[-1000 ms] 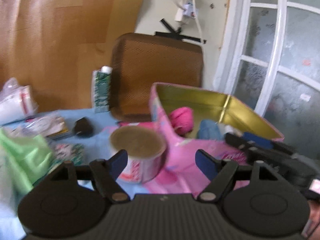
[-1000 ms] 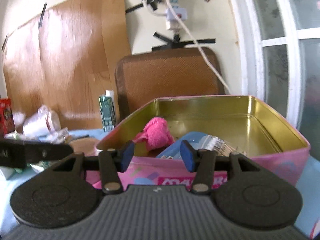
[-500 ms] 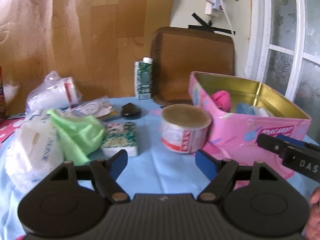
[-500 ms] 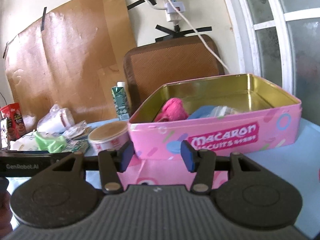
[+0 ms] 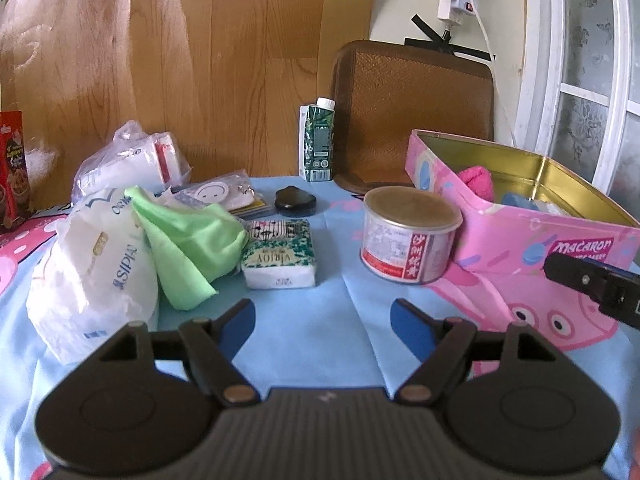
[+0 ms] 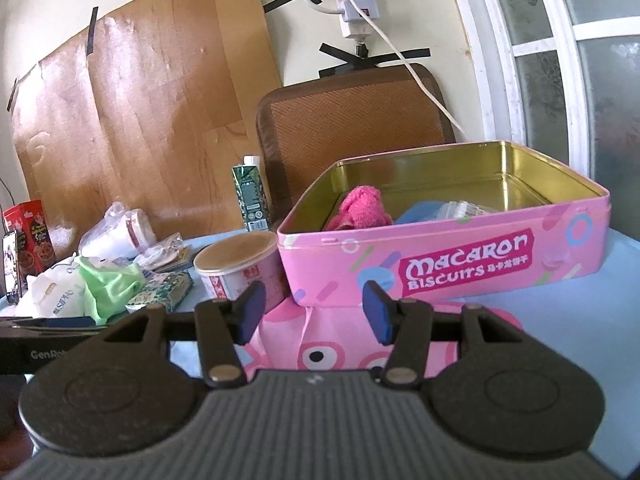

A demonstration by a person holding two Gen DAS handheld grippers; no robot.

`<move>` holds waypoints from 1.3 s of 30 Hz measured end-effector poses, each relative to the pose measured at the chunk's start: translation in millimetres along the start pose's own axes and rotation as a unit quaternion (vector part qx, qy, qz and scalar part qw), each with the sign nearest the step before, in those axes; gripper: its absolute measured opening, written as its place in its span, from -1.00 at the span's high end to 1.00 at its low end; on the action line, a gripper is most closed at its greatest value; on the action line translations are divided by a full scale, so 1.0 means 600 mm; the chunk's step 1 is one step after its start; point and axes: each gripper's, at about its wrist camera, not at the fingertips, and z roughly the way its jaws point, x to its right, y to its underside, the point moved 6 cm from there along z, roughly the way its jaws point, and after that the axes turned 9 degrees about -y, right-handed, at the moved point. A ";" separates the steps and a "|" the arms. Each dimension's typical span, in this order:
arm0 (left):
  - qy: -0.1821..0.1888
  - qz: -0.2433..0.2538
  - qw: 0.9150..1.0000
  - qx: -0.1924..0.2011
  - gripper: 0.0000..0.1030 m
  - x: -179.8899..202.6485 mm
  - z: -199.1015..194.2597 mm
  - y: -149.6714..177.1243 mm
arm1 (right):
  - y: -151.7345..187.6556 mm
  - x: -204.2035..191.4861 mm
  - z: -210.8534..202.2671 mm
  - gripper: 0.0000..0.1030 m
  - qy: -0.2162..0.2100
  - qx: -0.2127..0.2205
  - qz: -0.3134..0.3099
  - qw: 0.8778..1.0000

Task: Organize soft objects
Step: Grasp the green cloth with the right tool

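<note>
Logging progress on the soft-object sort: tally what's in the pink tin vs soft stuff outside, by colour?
In pink macaron biscuit tin:
pink towel: 1
blue cloth: 1
clear plastic packet: 1
On the table:
green cloth: 1
green-patterned tissue pack: 1
white plastic bag: 1
Total: 6

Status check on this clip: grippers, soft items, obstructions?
Left gripper and right gripper open, empty. Pink towel in tin; green cloth out. Round can beside tin.

The pink tin's wall (image 6: 460, 256) hides most of the pink towel (image 6: 360, 210) and the blue item (image 6: 420, 212) beside it. At the table's left edge, the red snack box (image 5: 12, 168) runs out of view.
</note>
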 end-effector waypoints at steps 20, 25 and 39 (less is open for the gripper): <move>0.024 -0.040 0.999 0.017 -0.54 -0.028 0.004 0.017 | 0.023 -0.010 0.023 -0.10 -0.005 -0.025 -0.011 1.000; -0.004 -0.023 0.999 0.034 -0.55 -0.061 -0.019 0.019 | 0.019 -0.026 0.030 -0.10 -0.027 -0.030 -0.025 0.999; -0.050 -0.095 0.993 0.050 -0.55 -0.175 -0.046 0.047 | -0.007 -0.250 0.250 -0.09 -0.266 -0.154 -0.151 0.940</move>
